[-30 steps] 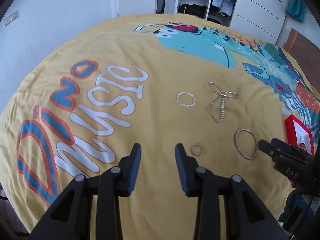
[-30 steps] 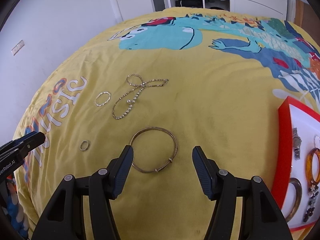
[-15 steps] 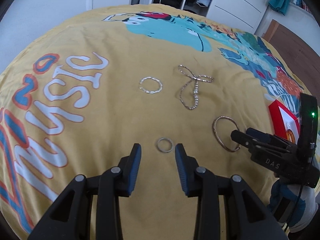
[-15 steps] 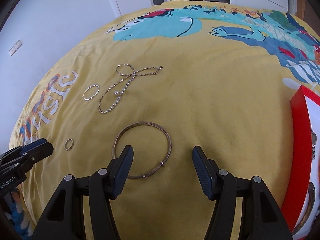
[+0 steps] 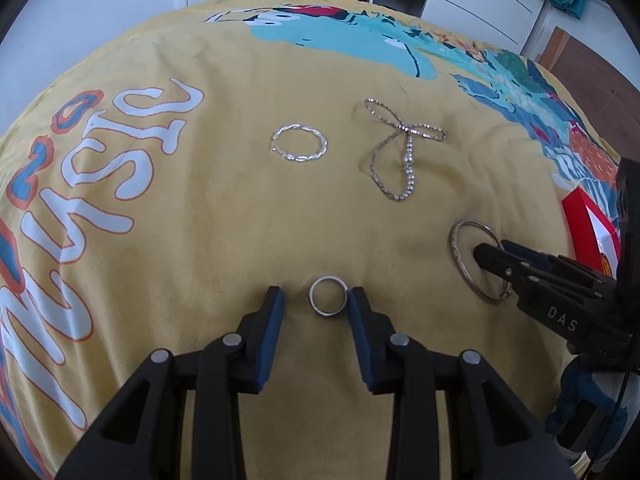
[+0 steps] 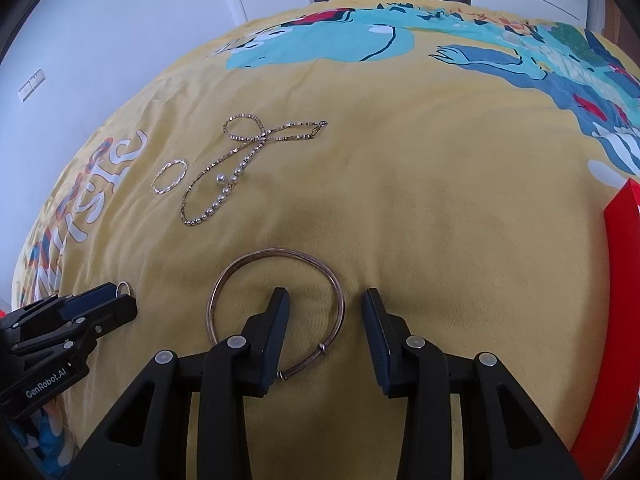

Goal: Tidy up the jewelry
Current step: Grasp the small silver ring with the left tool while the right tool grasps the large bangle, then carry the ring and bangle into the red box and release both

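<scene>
Jewelry lies on a yellow printed bedspread. A small silver ring (image 5: 327,295) lies between the open fingers of my left gripper (image 5: 316,300). A large gold bangle (image 6: 276,312) lies under my open right gripper (image 6: 324,304); its left finger stands inside the hoop, its right finger outside, straddling the right rim. The bangle (image 5: 476,260) and right gripper (image 5: 504,258) also show in the left wrist view. A twisted silver hoop (image 5: 299,144) and a beaded chain necklace (image 5: 400,152) lie farther back. My left gripper (image 6: 116,300) shows in the right wrist view beside the ring (image 6: 123,289).
A red jewelry tray (image 6: 624,312) sits at the right edge of the bed, also in the left wrist view (image 5: 592,224). White wall, door and an open wardrobe stand beyond the bed. The bedspread (image 5: 200,220) has large printed letters at left.
Both grippers moved forward and down. The left gripper now straddles the small ring. The right gripper's left finger has entered the bangle hoop.
</scene>
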`<state>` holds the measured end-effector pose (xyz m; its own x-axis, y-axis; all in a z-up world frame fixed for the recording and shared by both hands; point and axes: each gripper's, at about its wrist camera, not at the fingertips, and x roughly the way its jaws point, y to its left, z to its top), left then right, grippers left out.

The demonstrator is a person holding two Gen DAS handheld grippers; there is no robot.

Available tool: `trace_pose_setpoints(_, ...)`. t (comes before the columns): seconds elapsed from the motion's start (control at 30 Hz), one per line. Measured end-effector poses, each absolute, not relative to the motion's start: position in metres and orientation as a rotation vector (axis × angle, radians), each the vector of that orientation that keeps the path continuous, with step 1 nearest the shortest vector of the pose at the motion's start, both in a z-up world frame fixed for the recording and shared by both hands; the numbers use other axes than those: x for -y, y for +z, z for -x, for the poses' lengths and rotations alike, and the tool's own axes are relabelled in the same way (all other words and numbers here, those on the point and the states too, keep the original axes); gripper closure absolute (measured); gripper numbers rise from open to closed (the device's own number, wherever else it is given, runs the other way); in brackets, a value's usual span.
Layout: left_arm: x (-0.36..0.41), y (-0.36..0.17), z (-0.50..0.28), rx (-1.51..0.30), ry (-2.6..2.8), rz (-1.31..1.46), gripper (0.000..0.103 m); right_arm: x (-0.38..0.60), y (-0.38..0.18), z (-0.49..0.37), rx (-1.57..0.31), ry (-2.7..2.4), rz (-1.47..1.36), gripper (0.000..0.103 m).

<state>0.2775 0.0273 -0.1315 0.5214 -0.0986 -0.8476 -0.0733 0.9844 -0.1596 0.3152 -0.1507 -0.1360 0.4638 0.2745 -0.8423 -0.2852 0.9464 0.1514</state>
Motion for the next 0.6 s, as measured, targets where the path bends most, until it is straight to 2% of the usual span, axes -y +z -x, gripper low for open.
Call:
trace_pose_setpoints(0.03,-0.028,-0.131,-0.277,-1.021,-0.012,0.186,0.078,0.149,-0.136,-0.315,-1.033,0.347,0.015,0.070)
trace_pose_setpoints(0.1,-0.029,-0.131,-0.277,-1.019,-0.012,0.191,0.085,0.146,-0.135,-0.313,-1.030,0.355,0.025,0.082)
trace_pose_setpoints(0.23,-0.030,-0.126,-0.273,-1.014,-0.020,0.189,0.085,0.143,-0.131,-0.306,-1.019,0.363,0.043,0.098)
trace_pose_setpoints(0.6,-0.018,-0.095,-0.258,-0.980,-0.040,0.165,0.085,0.151,-0.100,-0.281,-0.965,0.367,0.013,0.099)
